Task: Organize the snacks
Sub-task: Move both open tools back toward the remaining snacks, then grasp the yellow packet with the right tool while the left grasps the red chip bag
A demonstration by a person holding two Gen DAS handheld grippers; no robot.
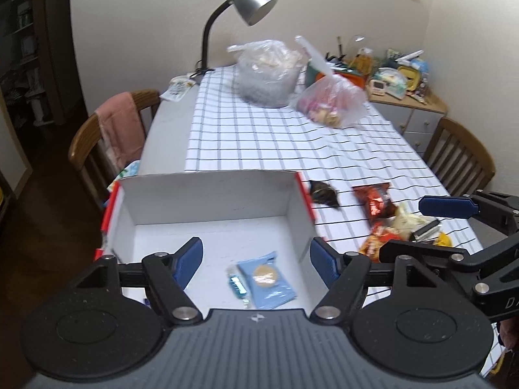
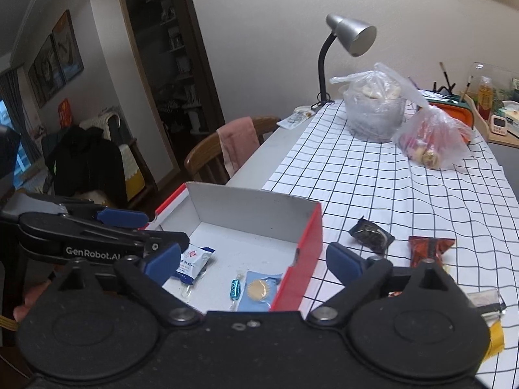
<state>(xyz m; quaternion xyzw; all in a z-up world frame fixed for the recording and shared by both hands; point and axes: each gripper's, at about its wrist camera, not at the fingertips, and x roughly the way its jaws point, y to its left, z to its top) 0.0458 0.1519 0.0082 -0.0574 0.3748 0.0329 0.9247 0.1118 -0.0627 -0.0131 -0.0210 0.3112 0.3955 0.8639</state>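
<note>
A red box with a white inside (image 1: 211, 201) (image 2: 246, 210) stands at the near table edge. In it lie a light blue cookie packet (image 1: 267, 280) (image 2: 261, 290), a small teal candy (image 1: 238, 285) (image 2: 234, 289) and a white packet (image 2: 191, 264). My left gripper (image 1: 256, 259) is open and empty above the box. My right gripper (image 2: 253, 264) is open and empty over the box's right wall; it also shows in the left wrist view (image 1: 447, 207). On the cloth right of the box lie a dark wrapped snack (image 1: 324, 193) (image 2: 371, 233), a red-brown packet (image 1: 373, 199) (image 2: 428, 249) and several mixed snacks (image 1: 402, 227).
A checked cloth (image 1: 275, 139) covers the table. At the far end stand a grey desk lamp (image 1: 246, 0), a clear bag over a container (image 1: 269, 71) and a bag of sweets (image 1: 331, 100). Wooden chairs stand left (image 1: 97, 129) and right (image 1: 460, 159). A cluttered cabinet (image 1: 405, 97) is behind.
</note>
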